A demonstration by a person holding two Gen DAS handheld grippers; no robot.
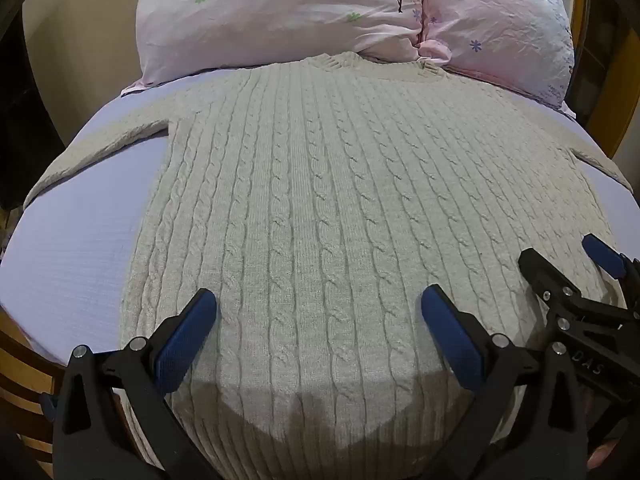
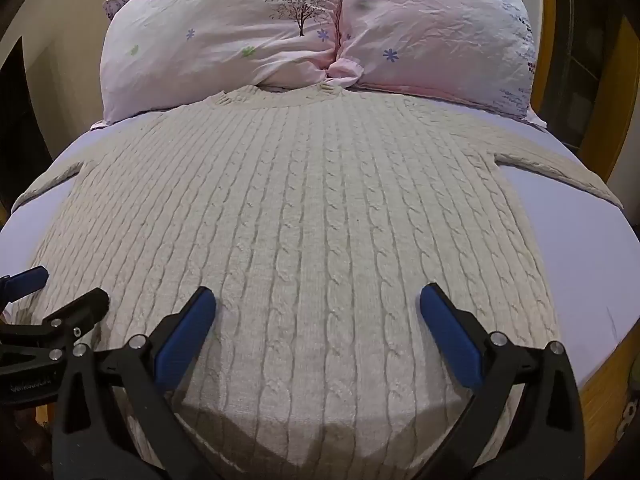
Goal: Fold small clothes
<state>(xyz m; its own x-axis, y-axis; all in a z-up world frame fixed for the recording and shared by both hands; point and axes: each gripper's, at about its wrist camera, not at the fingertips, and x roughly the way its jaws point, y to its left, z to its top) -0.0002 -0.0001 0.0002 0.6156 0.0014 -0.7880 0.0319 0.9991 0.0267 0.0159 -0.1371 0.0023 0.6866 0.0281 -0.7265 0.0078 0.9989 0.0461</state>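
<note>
Cream cable-knit sweater lies spread flat, front up, on the pale lavender bedsheet, its ribbed collar at the far end touching the two pink floral pillows, and both sleeves run out sideways toward the bed's edges. Now to the fingers: the left gripper has its two blue-padded fingers spread wide, nothing between them, poised over the lower part of the sweater near the hem. Whether the tips actually press the knit or only hover just above it, I cannot tell. Same story on the other side: the right gripper stands wide open, its blue pads apart over the lower knit and holding nothing. The two tools are side by side; each one pokes into the other's view, the right one at the right edge of the left camera, the left one at the left edge of the right camera. Hidden bits: the hem is in shadow and cut off by the bottom of both views, the sleeve cuffs bend out of sight at the fisheye rim, and the wooden bed frame shows only as slivers around the mattress
</note>
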